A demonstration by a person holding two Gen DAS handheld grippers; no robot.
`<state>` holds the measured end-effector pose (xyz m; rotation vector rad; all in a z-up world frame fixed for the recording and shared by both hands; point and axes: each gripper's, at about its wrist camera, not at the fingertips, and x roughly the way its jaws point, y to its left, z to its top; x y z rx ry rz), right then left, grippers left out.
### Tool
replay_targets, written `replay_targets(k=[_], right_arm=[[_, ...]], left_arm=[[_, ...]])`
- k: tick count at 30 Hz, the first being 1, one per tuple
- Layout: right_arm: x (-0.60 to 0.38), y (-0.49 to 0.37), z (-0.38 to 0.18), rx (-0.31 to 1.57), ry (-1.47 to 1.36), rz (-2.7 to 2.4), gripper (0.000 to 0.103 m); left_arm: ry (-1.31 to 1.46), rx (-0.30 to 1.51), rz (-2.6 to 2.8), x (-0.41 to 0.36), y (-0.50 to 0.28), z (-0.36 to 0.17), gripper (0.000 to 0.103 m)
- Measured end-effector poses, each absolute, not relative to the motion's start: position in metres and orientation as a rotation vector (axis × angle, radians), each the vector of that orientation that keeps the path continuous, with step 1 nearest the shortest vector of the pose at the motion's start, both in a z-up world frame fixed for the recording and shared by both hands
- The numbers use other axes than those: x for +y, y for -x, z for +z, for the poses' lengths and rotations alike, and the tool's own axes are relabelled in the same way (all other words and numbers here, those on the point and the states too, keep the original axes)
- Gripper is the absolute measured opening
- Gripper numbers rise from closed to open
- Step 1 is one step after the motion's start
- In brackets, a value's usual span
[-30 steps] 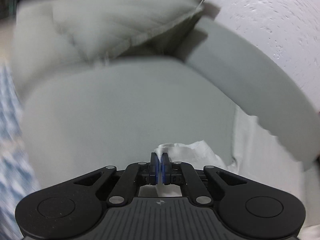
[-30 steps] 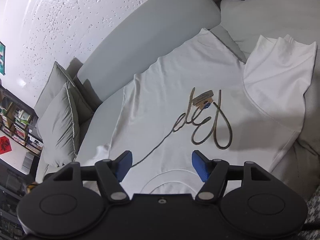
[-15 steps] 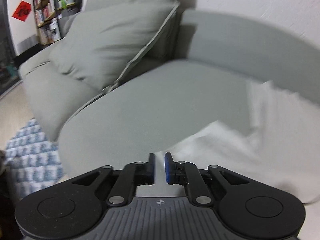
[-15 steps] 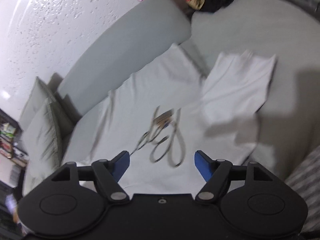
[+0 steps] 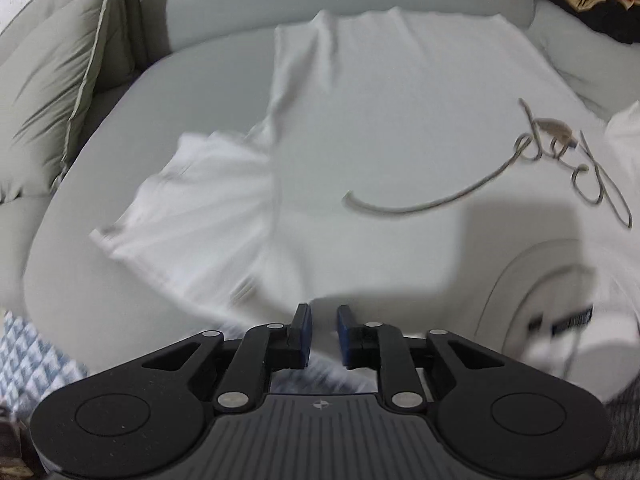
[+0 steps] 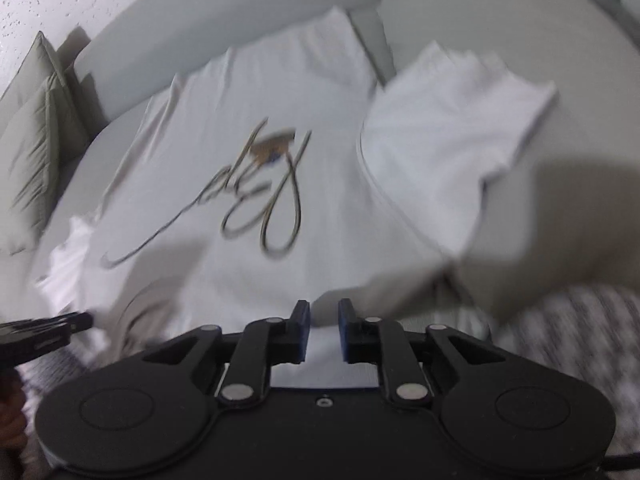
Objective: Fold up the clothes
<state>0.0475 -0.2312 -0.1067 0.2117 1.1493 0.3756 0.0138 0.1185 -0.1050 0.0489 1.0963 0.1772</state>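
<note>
Sofa point(image 5: 224, 64); T-shirt point(image 5: 400, 120) beyond both tongs

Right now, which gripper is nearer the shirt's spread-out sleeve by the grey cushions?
Left. The left gripper is over the shirt's near edge just beside that sleeve; the right gripper is at the shirt's other side, by the other sleeve.

Shirt: white T-shirt point(image 6: 248, 120) spread flat on grey sofa point(image 6: 240, 4), script print up.
Right gripper point(image 6: 323, 312): jaws closing, narrow gap, nothing seen pinched.
</note>
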Motion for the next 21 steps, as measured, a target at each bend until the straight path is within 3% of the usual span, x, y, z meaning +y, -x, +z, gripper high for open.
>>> replay_targets(k=[3,6,12,16,20,21], right_arm=[[-0.242,-0.040,-0.071,1.102,-0.240,0.433,0.018],[-0.240,-0.039,-0.022,0.978,-0.257,0.493,0.028],[-0.232,-0.072,0.060,0.758,-0.306,0.605,0.030],[-0.216,-0.119,0.064,0.721,-0.317,0.632,0.034],[-0.198,-0.187,-0.005,0.811,-0.325,0.551,0.034],[-0.196,-0.204,-0.031,0.857,-0.331,0.510,0.026]], left_arm=[[0.020,0.989,0.173,0.137,-0.005,-0.067,0.015],[0.058,0.839,0.153,0.144,0.000,-0.021,0.016],[0.085,0.620,0.076,0.148,-0.022,0.046,0.016],[0.088,0.632,0.051,0.157,-0.073,0.028,0.017],[0.096,0.747,0.061,0.161,-0.135,-0.042,0.015],[0.105,0.781,0.064,0.161,-0.149,-0.062,0.014]])
